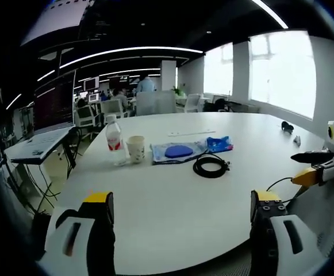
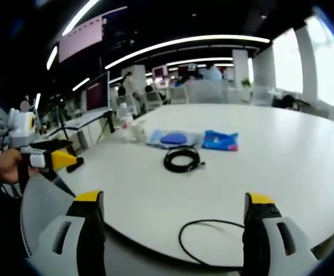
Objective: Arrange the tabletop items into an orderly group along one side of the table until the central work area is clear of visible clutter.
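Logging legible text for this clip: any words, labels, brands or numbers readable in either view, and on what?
None can be read.
Water bottle: red label band, print too blurred.
Paper cup: faint marks, illegible.
Blue packet: pink patch at one corner, no letters resolve.
Plastic sleeve with blue oval: no text discernible.
Wall screen: pinkish content, too small to read.
Coiled black cable: no markings visible.
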Available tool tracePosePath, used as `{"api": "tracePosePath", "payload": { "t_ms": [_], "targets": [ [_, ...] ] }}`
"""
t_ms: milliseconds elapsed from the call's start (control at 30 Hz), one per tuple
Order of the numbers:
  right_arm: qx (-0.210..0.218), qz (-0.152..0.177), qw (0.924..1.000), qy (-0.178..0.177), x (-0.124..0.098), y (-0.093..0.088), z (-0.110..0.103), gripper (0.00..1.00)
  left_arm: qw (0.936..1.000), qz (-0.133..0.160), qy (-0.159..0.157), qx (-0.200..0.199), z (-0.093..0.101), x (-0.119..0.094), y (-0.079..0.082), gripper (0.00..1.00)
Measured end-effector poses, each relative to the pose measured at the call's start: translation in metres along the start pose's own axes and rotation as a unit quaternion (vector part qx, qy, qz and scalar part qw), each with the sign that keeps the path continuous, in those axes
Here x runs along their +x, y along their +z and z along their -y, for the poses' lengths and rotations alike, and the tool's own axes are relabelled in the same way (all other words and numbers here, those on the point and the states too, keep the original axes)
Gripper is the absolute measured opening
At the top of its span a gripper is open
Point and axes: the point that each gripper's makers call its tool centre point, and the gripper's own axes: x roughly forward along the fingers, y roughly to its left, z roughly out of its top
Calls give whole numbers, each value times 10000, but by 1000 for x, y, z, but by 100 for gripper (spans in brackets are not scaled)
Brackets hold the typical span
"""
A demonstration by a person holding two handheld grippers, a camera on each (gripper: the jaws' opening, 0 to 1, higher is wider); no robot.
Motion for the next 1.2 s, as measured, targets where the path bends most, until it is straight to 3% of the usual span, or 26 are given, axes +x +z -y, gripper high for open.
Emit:
{"api": "tracePosePath", "payload": {
  "t_ms": [267,1200],
  "targets": [
    [-209,-258,9993,144,2,-9,-8,97,9999,104,68,56,-3,-3,3,98],
    [-54,-192,9998,-39,1,-8,1,95,9999,48,-21,107,3,-1,1,97]
  ]
}}
